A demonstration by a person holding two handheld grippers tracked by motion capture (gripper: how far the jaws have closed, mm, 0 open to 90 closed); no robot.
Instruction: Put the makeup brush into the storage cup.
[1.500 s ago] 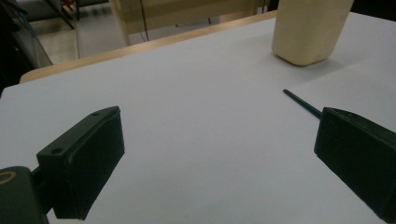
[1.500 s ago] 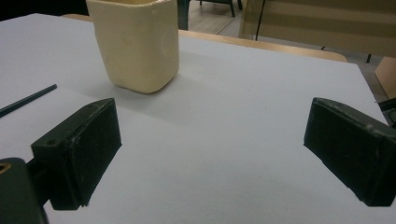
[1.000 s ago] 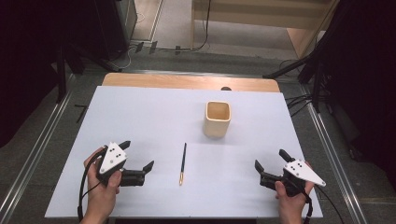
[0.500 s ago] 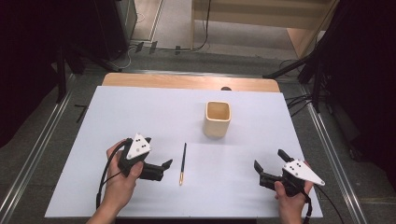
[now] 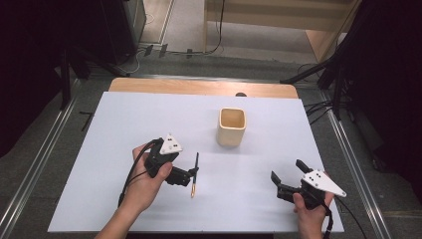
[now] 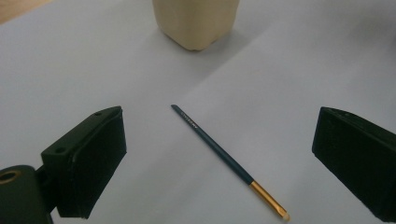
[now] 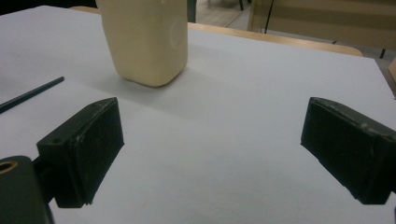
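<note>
A thin paintbrush [image 5: 195, 174] with a dark handle and a gold ferrule lies on the white table sheet [image 5: 124, 124], its bristle end toward the near edge. My left gripper [image 5: 191, 173] is open and right beside it. In the left gripper view the paintbrush [image 6: 219, 149] lies on the sheet between the two wide-apart jaws of that gripper [image 6: 219, 122], touching neither. A cream square cup [image 5: 232, 127] stands upright behind it. My right gripper [image 5: 287, 170] is open near the front right, holding nothing. Its own view shows that gripper [image 7: 210, 109], the cup [image 7: 144, 42] ahead and the brush handle [image 7: 30, 93] at far left.
The wooden table edge [image 5: 199, 87] runs along the back of the sheet. Dark stands and cables [image 5: 323, 74] crowd the floor beyond and to the right. Metal rails [image 5: 30, 169] flank the table.
My left gripper has moved right across the sheet to the paintbrush, its jaws now straddling it. The right gripper, the cup and the brush have stayed put.
</note>
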